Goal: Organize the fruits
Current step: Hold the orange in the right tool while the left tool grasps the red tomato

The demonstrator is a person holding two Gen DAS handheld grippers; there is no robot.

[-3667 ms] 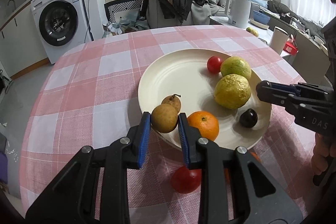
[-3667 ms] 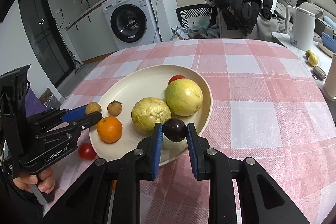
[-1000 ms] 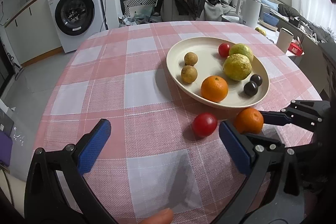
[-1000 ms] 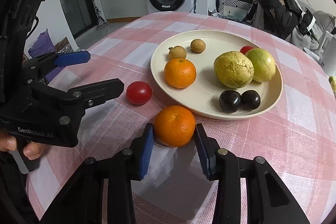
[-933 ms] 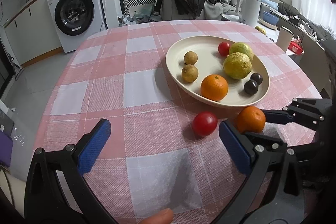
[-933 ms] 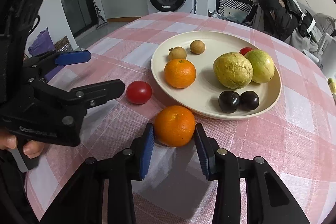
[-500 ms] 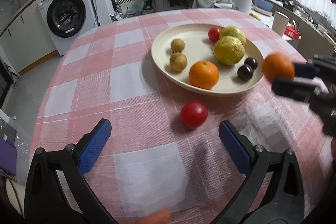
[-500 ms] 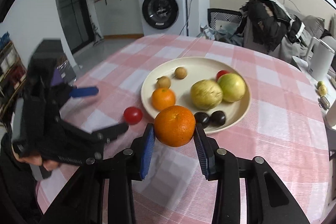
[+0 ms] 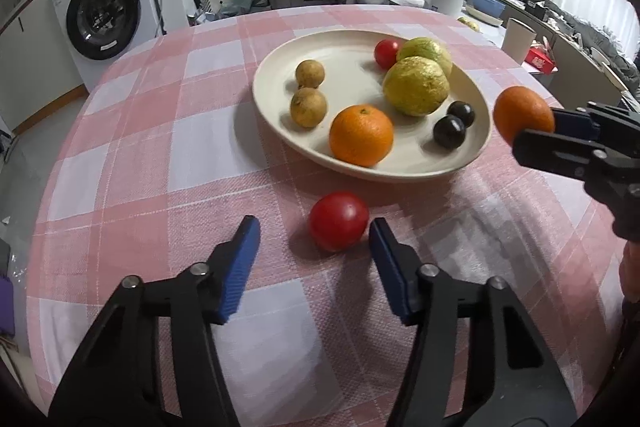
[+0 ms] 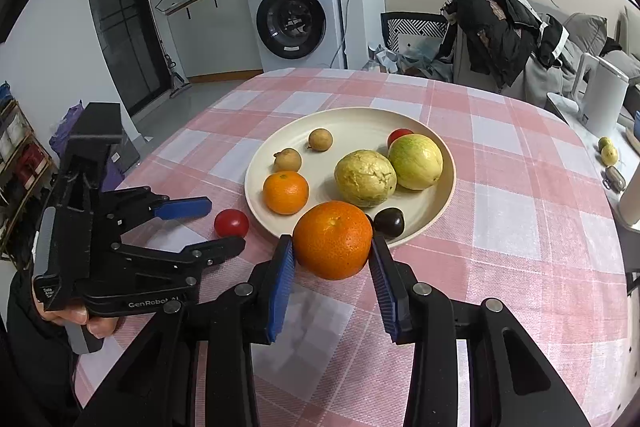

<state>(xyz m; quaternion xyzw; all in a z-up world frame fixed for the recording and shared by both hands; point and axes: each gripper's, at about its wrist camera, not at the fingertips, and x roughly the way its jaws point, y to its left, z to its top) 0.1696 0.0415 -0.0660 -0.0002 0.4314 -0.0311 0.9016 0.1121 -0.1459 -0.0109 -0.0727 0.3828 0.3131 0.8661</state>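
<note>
Our right tongs (image 10: 333, 267) are clenched on an orange (image 10: 333, 239); the fruit sits between the two blue pads, above the checked cloth (image 10: 532, 267) and just off the plate (image 10: 352, 123) edge at 6 o'clock in the right view. In the left view the same orange (image 9: 523, 115) hangs in the air at 3 o'clock from the plate (image 9: 344, 39), not touching it.

A tomato (image 9: 339, 221) lies on the cloth (image 9: 132, 163), near the plate at its 6 o'clock. Our left tongs (image 9: 314, 259) are released, the pads wide apart; the tomato is ahead of them, close to the right pad (image 9: 386, 259), with a gap to the left one. We cannot tell if the right pad touches it.

On the plate lie a second orange (image 9: 361, 141), two brown fruits (image 9: 308, 107), two yellow-green fruits (image 9: 416, 91), two dark plums (image 9: 450, 132) and a small tomato (image 9: 386, 53).

In the right view the left tongs (image 10: 220, 227) reach in from 9 o'clock, held low and nearly level by a hand (image 10: 86, 321) at the grip, tips around the tomato (image 10: 231, 223).
</note>
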